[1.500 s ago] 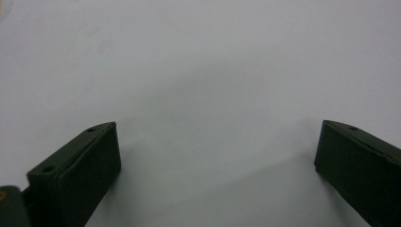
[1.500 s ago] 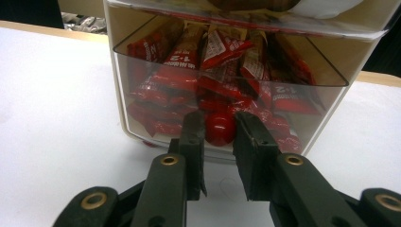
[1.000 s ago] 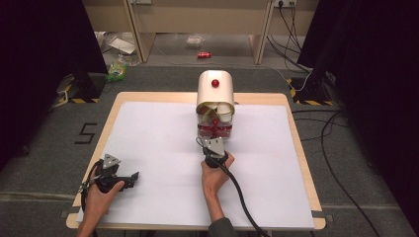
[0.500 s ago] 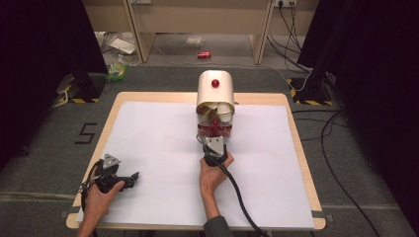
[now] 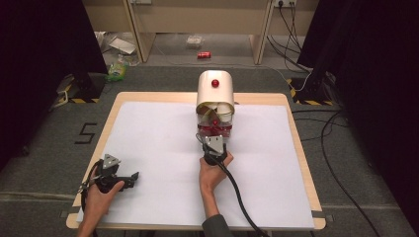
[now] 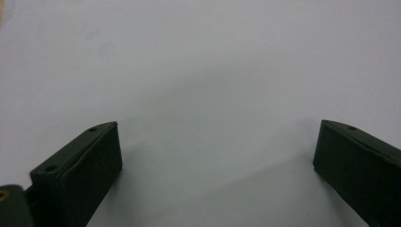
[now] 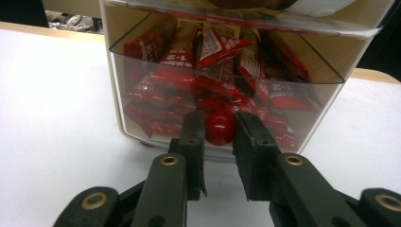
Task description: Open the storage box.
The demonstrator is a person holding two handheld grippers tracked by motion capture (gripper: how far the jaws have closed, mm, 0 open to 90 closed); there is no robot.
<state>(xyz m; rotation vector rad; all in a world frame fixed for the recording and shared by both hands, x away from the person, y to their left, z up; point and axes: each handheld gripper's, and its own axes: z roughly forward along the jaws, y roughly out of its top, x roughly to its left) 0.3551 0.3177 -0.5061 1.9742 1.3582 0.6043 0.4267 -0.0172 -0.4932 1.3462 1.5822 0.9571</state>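
Note:
A cream dispenser box (image 5: 215, 89) with a red button on top stands at the table's far middle. Its clear drawer (image 7: 227, 94) holds several red snack packets (image 7: 179, 52). A red knob (image 7: 220, 127) sits on the drawer's front. My right gripper (image 7: 220, 127) points at the drawer, and its jaws have just been opening. The knob lies between them with the pads close at its sides, not pressing. In the high view the right gripper (image 5: 213, 138) meets the drawer front. My left gripper (image 5: 132, 176) rests open at the near left, with only white sheet (image 6: 213, 71) between its jaws.
A white sheet (image 5: 158, 148) covers the wooden table (image 5: 299, 163). Cables (image 5: 341, 148) trail on the grey floor at the right. Litter and a red can (image 5: 203, 55) lie on the floor beyond the table.

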